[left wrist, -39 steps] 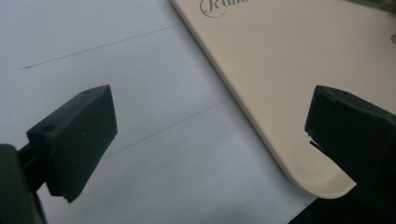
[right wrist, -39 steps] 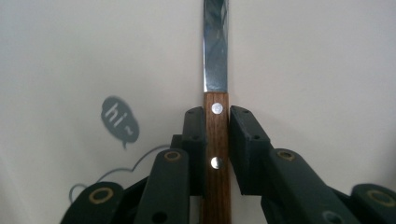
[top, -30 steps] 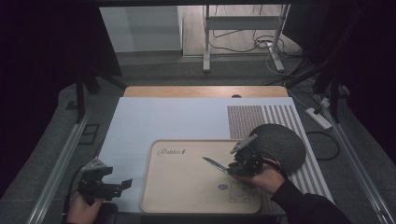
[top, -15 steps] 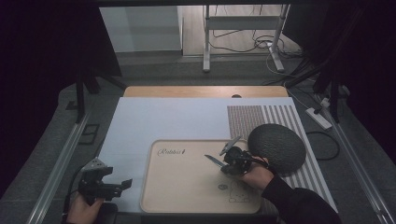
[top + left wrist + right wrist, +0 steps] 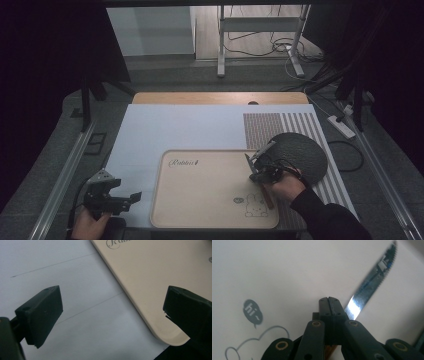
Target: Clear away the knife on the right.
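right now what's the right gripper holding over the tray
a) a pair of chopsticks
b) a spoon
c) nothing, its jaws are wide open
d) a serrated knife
d: in the right gripper view the right gripper has its jaws pressed together, and the serrated knife runs out past them, its toothed blade above the beige tray, its wooden handle showing below the jaws.

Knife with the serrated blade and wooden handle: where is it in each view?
High view: serrated steel knife right of centre, held by the right gripper over the beige rabbit-print tray.
Left gripper view: the tray's rounded corner, past the open left gripper.
Right gripper view: blade rising up-right beside shut jaws.
Shared landmark: the tray.
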The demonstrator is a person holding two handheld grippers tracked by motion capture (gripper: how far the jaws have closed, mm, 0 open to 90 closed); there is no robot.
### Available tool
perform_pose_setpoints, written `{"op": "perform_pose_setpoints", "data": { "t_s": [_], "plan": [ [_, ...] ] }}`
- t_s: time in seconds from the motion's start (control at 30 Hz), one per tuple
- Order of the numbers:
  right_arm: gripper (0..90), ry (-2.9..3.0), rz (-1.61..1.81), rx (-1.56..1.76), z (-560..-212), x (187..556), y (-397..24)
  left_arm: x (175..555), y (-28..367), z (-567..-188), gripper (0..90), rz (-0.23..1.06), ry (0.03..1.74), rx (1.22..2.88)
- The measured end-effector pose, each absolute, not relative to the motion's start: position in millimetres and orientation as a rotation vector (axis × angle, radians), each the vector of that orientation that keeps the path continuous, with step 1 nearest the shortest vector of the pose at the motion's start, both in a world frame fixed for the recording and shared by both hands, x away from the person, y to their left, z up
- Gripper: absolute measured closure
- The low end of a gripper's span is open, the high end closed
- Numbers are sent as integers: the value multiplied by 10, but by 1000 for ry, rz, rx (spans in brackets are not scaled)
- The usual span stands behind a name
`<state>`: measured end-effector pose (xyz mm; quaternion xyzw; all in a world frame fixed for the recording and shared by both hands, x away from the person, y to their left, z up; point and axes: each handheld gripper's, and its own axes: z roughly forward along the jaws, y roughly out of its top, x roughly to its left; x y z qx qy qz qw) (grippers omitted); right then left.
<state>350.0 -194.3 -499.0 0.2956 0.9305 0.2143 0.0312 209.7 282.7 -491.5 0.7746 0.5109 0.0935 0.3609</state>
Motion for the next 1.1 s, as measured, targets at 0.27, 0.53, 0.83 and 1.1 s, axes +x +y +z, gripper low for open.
{"op": "perform_pose_setpoints", "data": {
  "t_s": [0.27, 0.53, 0.83, 1.1],
  "plan": [
    [895, 2841, 666, 1001, -4979, 3546, -2176, 2098, 2827, -4914, 33, 240, 1315, 1998],
    [830, 2838, 715, 990, -4933, 3499, -2181, 2098, 2828, -4915, 33, 241, 1315, 1995],
    [583, 2781, 777, 931, -4827, 3398, -2159, 2098, 2827, -4913, 33, 241, 1316, 1996],
    [346, 2741, 862, 943, -4776, 3369, -2199, 2098, 2827, -4914, 33, 242, 1316, 1994]
  ]
}}
